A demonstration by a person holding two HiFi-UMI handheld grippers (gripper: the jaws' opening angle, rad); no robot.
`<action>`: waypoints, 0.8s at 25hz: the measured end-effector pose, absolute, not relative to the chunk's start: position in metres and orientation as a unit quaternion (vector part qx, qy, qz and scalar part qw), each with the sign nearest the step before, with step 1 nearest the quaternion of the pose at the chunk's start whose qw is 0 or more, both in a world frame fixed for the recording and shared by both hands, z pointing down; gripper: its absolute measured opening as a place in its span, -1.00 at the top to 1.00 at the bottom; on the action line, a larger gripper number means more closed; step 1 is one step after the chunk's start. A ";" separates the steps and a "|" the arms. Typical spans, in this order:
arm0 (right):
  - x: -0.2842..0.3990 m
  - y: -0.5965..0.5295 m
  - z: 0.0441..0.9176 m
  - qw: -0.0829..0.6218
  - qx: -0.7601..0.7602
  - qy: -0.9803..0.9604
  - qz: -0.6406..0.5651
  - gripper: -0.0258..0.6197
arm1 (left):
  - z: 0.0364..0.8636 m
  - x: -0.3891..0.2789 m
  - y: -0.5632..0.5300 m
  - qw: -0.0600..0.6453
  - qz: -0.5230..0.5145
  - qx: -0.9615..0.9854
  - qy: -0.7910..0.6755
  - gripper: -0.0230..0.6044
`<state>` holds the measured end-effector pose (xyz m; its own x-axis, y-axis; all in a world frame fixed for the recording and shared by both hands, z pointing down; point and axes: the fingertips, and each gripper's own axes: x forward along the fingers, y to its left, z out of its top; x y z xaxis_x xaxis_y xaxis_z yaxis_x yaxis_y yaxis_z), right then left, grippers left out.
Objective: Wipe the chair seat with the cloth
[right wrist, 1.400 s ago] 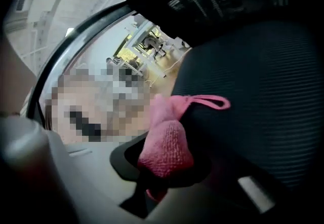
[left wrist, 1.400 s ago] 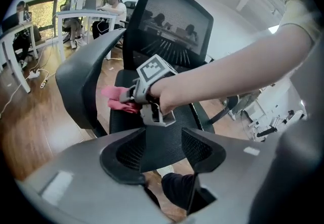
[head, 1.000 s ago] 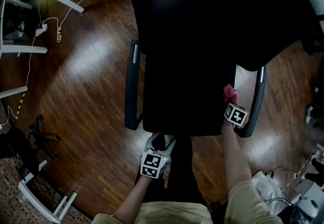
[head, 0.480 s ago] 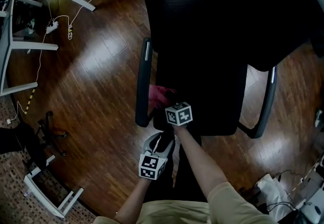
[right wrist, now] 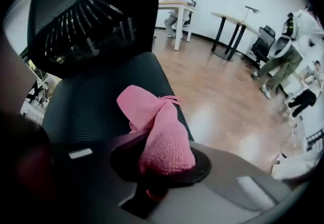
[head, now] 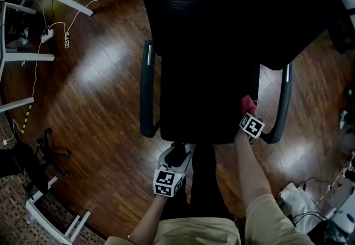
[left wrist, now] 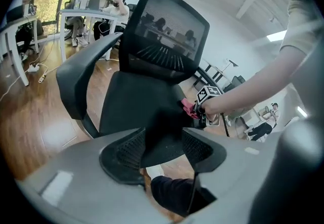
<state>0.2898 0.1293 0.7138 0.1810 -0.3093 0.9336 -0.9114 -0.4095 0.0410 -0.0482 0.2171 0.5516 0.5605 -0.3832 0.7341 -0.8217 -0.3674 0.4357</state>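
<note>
Plainly, the cloth (head: 249, 105) is pinched in the right gripper (head: 248, 114). The jaws are clamped on a bunched fold, so a loose pink tail is left free ahead of them, presumably to be dragged over the fabric. In the head view the cloth is found right of centre in the lower half, at the near corner of the chair seat (head: 205, 100) and just beside the armrest (head: 284, 106). In the right gripper view it is seen lying over the seat's edge, though firm contact cannot be confirmed. That corner position is judged to be one end of a wiping stroke, with most of the dark seat open towards frame left.

The left gripper (head: 176, 155) is held low at centre bottom, just below the seat's front edge and out of the cloth's path. Its jaws are pressed together, and nothing can be made out between them. Their dark tips merge with the seat in the left gripper view. It is judged to be parked, not working.

No container is shown, and nothing is held inside anything apart from the cloth in the jaws. Cables (head: 50, 33) are left loose on the wooden floor (head: 94, 88) at upper left.
</note>
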 end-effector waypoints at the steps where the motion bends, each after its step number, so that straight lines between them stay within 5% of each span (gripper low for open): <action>1: 0.294 0.128 0.712 0.326 0.698 -0.435 0.466 0.76 | 0.553 -0.046 0.219 0.411 0.268 0.783 -0.383 0.24; 4: 0.237 0.111 0.719 0.283 0.652 -0.508 0.486 0.77 | 0.559 -0.046 0.224 0.418 0.272 0.777 -0.385 0.24; 8: -0.003 0.098 0.688 0.163 0.366 -0.736 0.546 0.76 | 0.557 -0.064 0.232 0.418 0.280 0.768 -0.398 0.24; 12: -0.150 0.118 0.689 0.214 0.231 -0.781 0.539 0.76 | 0.561 -0.092 0.236 0.414 0.292 0.757 -0.412 0.23; 16: -0.112 0.121 0.716 0.255 0.295 -0.745 0.541 0.76 | 0.566 -0.102 0.238 0.417 0.295 0.749 -0.423 0.23; 20: 0.053 0.138 0.725 0.284 0.430 -0.662 0.544 0.76 | 0.561 -0.073 0.234 0.418 0.284 0.765 -0.398 0.23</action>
